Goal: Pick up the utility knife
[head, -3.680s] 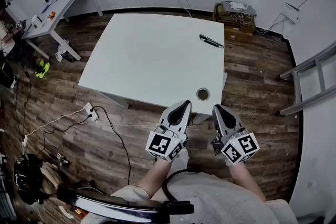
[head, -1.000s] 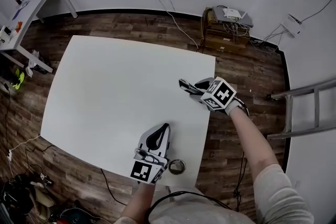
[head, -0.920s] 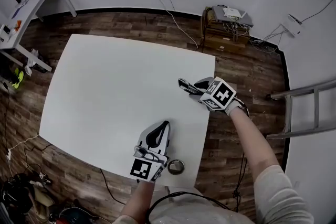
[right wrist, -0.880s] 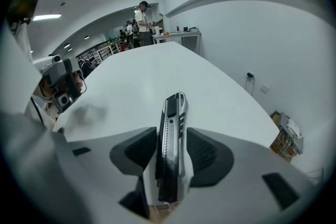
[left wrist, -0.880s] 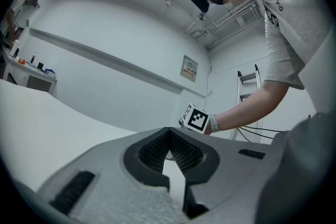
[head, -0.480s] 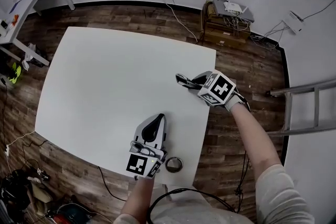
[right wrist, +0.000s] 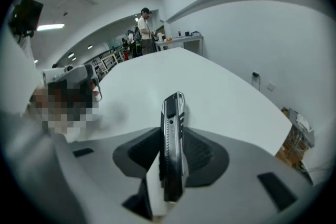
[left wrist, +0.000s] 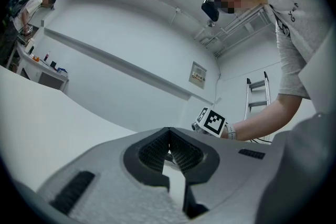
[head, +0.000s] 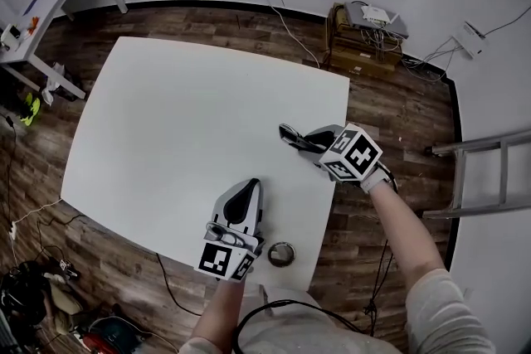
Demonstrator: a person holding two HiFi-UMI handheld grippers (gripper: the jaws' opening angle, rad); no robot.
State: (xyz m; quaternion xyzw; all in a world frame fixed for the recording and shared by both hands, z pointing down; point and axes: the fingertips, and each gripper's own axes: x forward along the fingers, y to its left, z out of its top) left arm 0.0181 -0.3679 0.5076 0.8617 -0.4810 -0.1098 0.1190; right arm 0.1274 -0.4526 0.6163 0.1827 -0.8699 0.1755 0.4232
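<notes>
White bench (head: 166,112) stood on wood flooring, and near its right edge the utility knife (right wrist: 172,139) was clamped by its flat sides in the right tool (head: 295,138), its nose pointing out past the jaws. It looked slim, rigid and light, with smooth metal likely to slip, so a hold across the mid-body seemed soundest. The left tool (head: 247,191), jaws together on nothing, hovered by the near edge beside a round cable port (head: 281,254).
</notes>
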